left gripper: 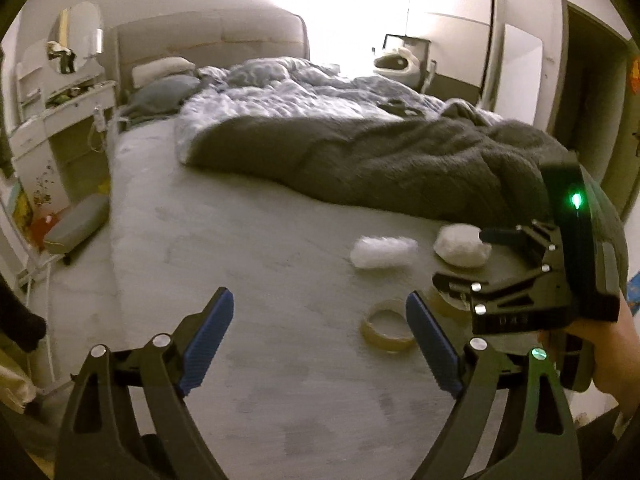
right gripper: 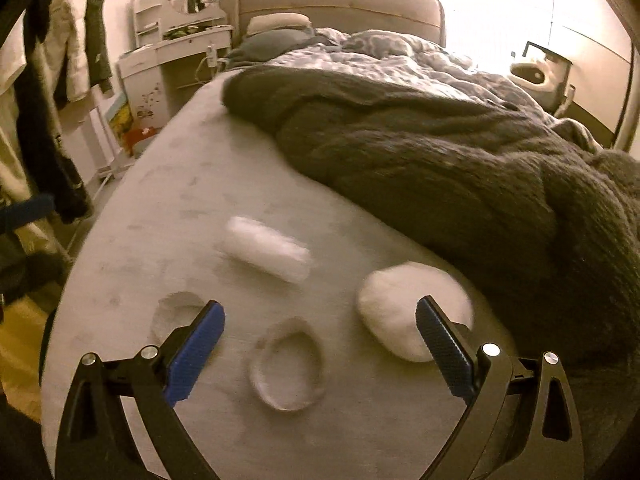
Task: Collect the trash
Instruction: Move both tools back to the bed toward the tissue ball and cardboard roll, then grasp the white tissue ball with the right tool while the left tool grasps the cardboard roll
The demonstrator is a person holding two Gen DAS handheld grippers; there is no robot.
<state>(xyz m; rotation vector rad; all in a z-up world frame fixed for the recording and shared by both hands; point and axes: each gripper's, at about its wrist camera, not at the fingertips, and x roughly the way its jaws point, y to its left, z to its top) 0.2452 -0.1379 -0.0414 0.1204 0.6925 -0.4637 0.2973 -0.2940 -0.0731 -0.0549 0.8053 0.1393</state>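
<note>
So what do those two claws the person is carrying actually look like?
Each claw has two black skeletal arms with cut-out slots and silver rivets, tipped with ribbed blue pads. The left claw and right claw look identical. Seen from the left, the right claw's black housing bears a glowing green light, gripped by a bare hand.

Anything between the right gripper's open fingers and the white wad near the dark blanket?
Nothing. In the right wrist view the right gripper is open and empty; the white wad sits just past its right finger, with only bare grey bedsheet between.

Dim bedroom: wide bed (left gripper: 168, 216) with rumpled dark blanket (left gripper: 400, 160), white dresser (left gripper: 60, 120) far left, glaring light beyond the headboard (left gripper: 212, 40).
</note>
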